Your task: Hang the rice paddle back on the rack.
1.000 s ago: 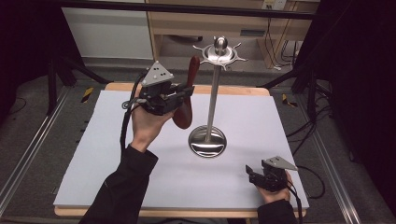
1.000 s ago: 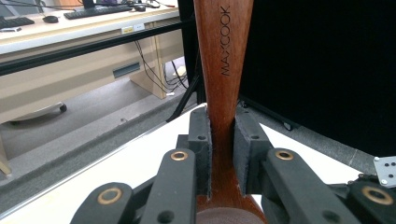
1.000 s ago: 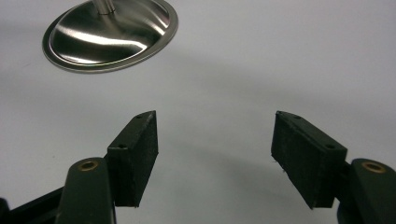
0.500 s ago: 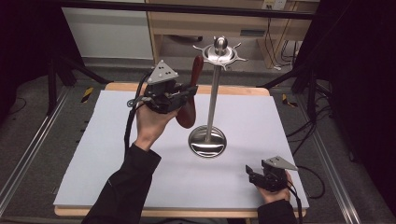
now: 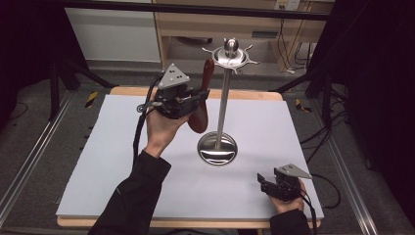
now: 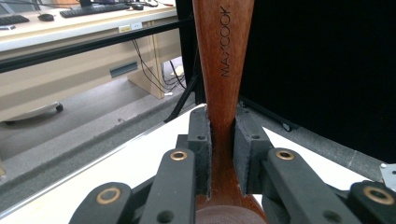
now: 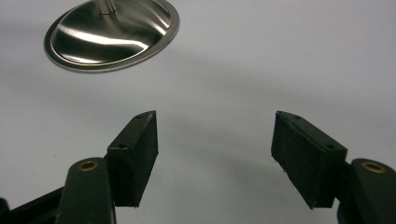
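The left gripper (image 5: 195,100) is held up above the white table (image 5: 98,161), its jaws clamped on the thin neck of a dark wooden spoon (image 5: 201,103). In the left gripper view the spoon's (image 6: 224,70) handle rises straight up between the two black pads (image 6: 198,154), and the word MAXCOOK is burned into the wood, reading lengthwise along the handle. The spoon's bowl hangs below the jaws, just beside the pole of a steel rack (image 5: 224,98), whose round base (image 5: 217,148) rests on the table and whose hooked top disc stands above the spoon's tip. The right gripper (image 5: 264,185) lies low near the table's front right corner, jaws wide apart and holding nothing; its own view shows the shiny base (image 7: 112,35) ahead
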